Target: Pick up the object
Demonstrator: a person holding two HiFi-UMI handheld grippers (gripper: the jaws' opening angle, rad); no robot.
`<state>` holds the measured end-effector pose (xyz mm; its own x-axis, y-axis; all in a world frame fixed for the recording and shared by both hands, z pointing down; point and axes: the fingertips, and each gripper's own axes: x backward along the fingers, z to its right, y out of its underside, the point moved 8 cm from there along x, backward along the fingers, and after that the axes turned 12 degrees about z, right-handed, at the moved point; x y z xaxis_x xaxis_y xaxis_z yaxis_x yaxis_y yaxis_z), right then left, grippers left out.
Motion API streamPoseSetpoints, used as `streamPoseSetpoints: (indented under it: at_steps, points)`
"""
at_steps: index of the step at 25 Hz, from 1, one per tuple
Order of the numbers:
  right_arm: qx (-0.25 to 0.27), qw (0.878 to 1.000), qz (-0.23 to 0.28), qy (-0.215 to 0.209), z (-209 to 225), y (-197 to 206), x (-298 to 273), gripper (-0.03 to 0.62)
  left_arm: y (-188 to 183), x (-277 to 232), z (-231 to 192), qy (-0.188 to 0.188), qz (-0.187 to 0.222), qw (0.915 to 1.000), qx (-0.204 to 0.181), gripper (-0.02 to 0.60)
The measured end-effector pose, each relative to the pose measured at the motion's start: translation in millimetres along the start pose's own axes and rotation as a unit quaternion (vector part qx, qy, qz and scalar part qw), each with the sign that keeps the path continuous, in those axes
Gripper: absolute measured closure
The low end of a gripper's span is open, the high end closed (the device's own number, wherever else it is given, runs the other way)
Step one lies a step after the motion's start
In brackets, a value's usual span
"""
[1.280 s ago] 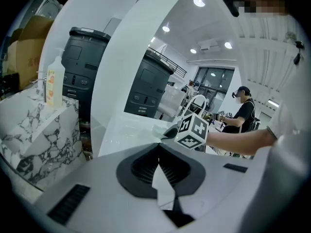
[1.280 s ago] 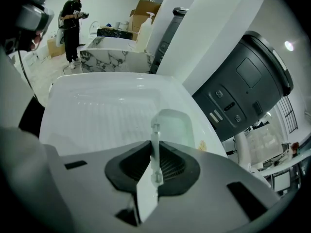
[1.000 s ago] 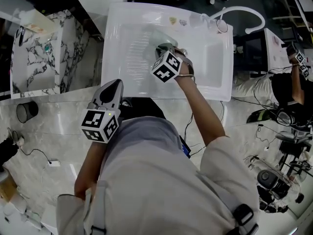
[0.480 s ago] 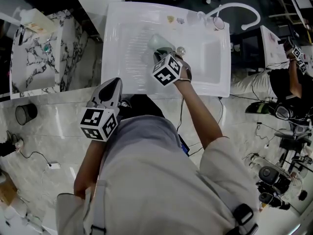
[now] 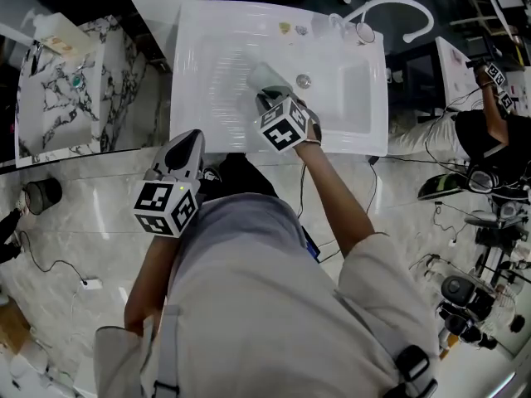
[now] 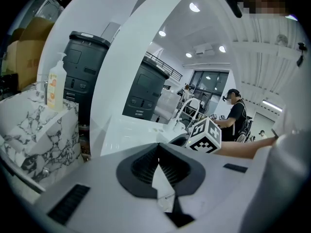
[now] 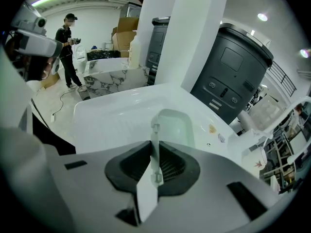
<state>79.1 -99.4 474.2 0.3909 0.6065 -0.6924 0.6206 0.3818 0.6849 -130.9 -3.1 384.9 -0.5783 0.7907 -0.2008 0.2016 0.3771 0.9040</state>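
- Noted right gripper (image 7: 154, 152) with jaws pinched on the thin wall of a pale, translucent container (image 7: 173, 124).
- Placed that container over the ribbed drainboard of the white sink (image 5: 192, 65), just left of the drain (image 5: 304, 80) in the head view.
- Noted left gripper (image 6: 158, 165) with jaws pressed together, holding nothing, positioned at the sink's near edge, well apart from the container.
- Recorded a curved faucet (image 5: 390, 8) at the sink's far right corner and a marble-patterned block (image 5: 70, 89) to the sink's left.
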Motion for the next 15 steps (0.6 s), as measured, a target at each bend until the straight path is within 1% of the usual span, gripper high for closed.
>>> streamPoseSetpoints:
  at_steps: [10, 15]
  points:
    - [-0.050, 0.999, 0.020, 0.005, -14.4, 9.7, 26.5, 0.542, 4.8, 16.9, 6.6, 0.002, 0.001, 1.0000, 0.001, 0.578]
    - [-0.065, 0.997, 0.028, 0.014, -20.0, 10.3, 34.6, 0.542, 5.1, 23.3, 4.2, 0.005, 0.000, 1.0000, 0.001, 0.578]
